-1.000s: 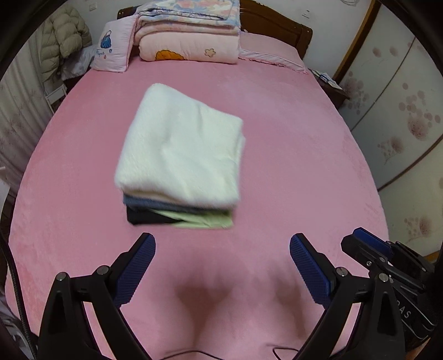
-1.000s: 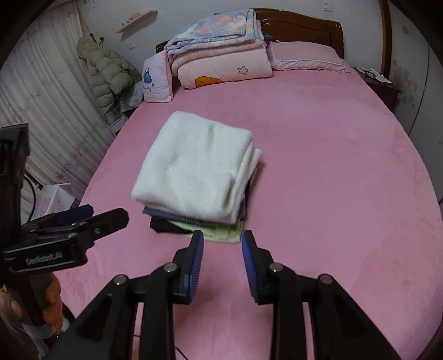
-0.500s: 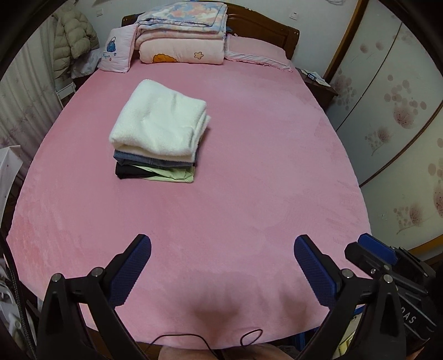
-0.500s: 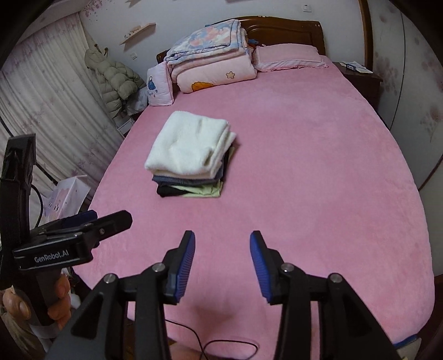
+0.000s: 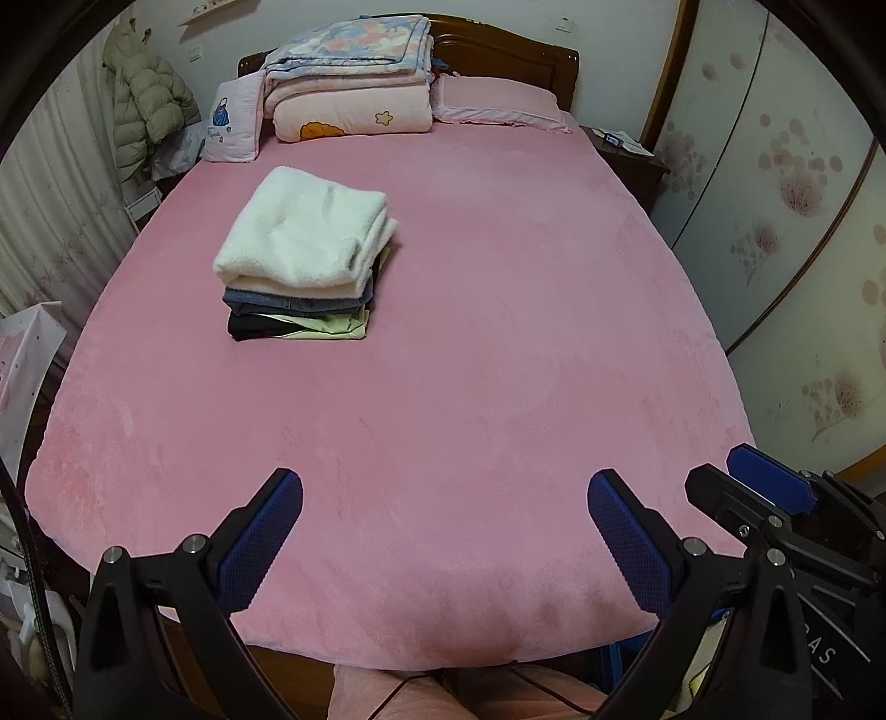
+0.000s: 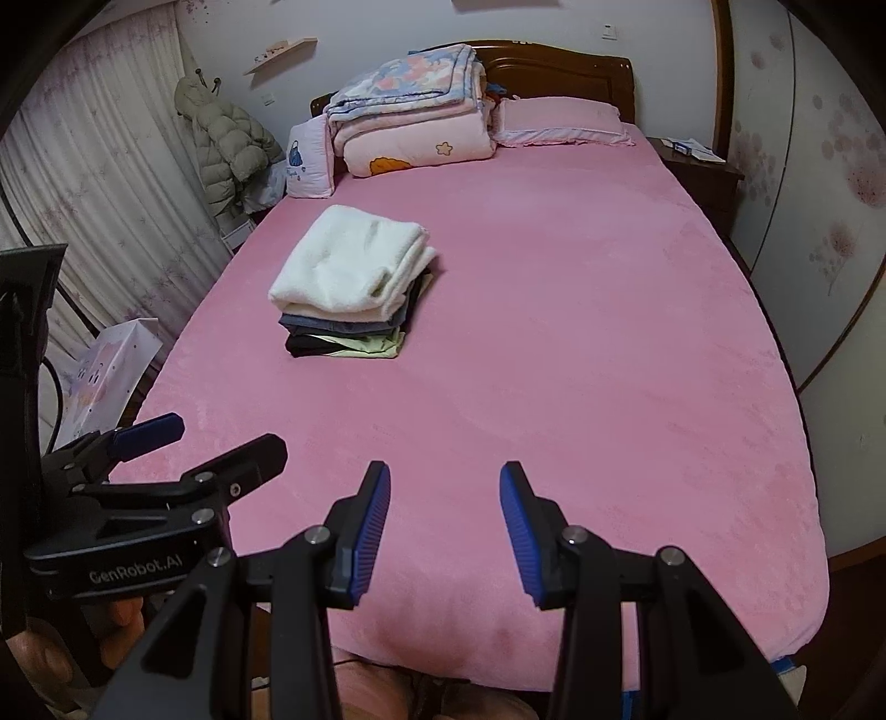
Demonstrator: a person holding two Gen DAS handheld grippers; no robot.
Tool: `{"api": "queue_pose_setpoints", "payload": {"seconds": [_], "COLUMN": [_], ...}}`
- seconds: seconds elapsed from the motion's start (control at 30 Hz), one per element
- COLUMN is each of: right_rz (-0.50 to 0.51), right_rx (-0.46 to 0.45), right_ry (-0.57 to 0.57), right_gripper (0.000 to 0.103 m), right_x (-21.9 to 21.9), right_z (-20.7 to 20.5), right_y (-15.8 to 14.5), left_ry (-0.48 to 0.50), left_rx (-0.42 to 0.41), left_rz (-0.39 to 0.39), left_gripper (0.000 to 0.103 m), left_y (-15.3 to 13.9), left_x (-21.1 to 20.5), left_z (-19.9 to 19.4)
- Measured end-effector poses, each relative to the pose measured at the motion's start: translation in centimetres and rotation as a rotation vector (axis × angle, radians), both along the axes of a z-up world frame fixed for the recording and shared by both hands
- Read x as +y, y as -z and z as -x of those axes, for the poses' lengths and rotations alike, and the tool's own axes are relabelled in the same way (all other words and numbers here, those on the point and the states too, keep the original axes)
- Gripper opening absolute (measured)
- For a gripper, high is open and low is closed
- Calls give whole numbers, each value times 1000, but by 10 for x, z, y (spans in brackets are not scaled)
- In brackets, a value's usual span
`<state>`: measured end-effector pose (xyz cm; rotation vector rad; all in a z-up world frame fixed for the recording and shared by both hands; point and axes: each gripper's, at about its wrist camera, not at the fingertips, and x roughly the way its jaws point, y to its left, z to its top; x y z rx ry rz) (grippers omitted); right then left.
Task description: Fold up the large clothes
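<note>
Clothes stack (image 5: 302, 266) as landmark throughout: folded garments piled on a pink bed (image 5: 498, 343), white fleece on top, denim, black and pale green layers beneath

Nearest, well short of the stack, over the foot edge of the bed: left gripper (image 5: 443, 498), blue-padded fingers spread wide, nothing between them. Alongside, further right of the stack: right gripper (image 6: 443, 482), fingers partly apart, just been opening, likewise empty, no cloth touched by either tool.

Further off, ahead and to the left of both grippers: the stack itself, long axis running roughly from foot toward head of the bed, neat folded edges facing the grippers. Closer to the left gripper than to the right, judging by both views. Right of the stack, bare pink cover only; no unfolded garment visible anywhere, so probably a pause between items, next piece to be fetched from out of view.

Beyond the stack: heap of folded quilts (image 5: 349, 83), pink pillow (image 5: 493, 102), dark wooden headboard (image 5: 498, 50). Far left of the stack, a pale puffer jacket (image 5: 144, 105) hanging by the curtain
</note>
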<state>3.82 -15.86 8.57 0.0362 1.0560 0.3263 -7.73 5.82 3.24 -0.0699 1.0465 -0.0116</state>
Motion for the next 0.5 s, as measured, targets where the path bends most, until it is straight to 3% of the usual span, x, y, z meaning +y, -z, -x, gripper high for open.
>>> {"api": "queue_pose_setpoints", "payload": {"seconds": [0.5], "right_rz": [2], "right_rx": [2], "right_ry": [37], "right_gripper": [41], "right_x": [-19], "right_z": [10], "right_y": [6], "left_ry": [-3], "left_rx": [11], "left_rz": [-40], "left_gripper": [102], "left_y": [0], "left_x": [-15], "left_z": [6]}}
